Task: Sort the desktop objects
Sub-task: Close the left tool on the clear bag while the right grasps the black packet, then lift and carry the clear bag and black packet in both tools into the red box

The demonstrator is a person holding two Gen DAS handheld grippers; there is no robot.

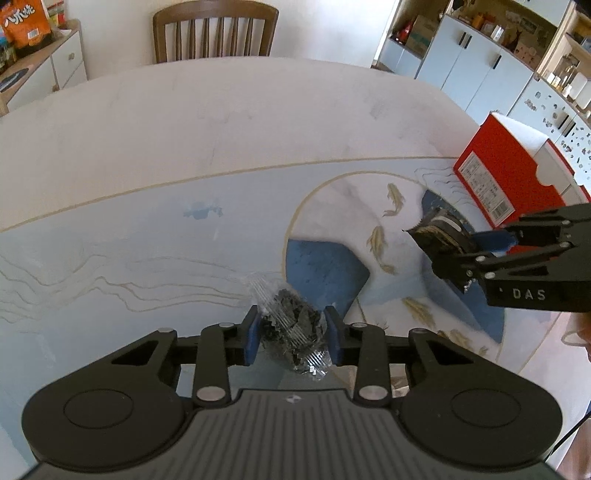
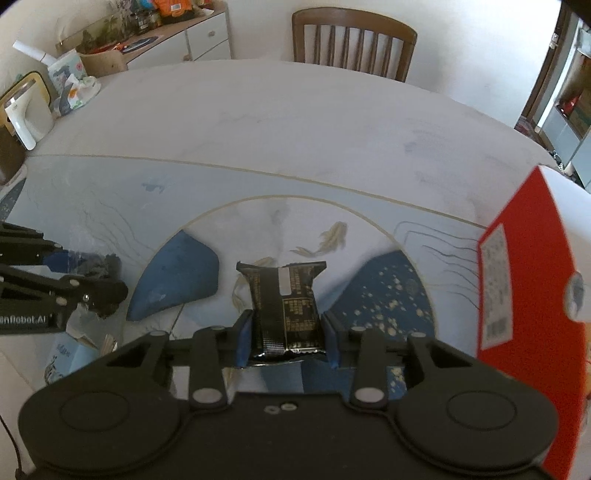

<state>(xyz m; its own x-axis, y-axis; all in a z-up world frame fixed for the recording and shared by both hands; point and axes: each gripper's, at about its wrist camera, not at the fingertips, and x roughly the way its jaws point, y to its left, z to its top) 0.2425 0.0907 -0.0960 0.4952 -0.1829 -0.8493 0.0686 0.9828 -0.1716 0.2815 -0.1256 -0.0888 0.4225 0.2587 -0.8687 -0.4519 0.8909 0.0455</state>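
On the painted table [image 1: 221, 147], my left gripper [image 1: 291, 334] clamps a clear packet [image 1: 291, 325], my right gripper [image 2: 286, 332] a black packet [image 2: 286, 306]. I judge both grasped; next, carry them toward the red box [image 2: 524, 295].

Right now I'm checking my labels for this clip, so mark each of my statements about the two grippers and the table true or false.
1. The left gripper is shut on a clear packet of dark pieces. True.
2. The right gripper is empty. False: its blue pads grip a black foil snack pack.
3. A red box stands to the right of the right gripper. True.
4. The wooden chair is pulled up on the near side of the table. False: it stands at the far edge of the table.
5. Both packets lie flat on the table, untouched. False: each is clamped between a gripper's pads.
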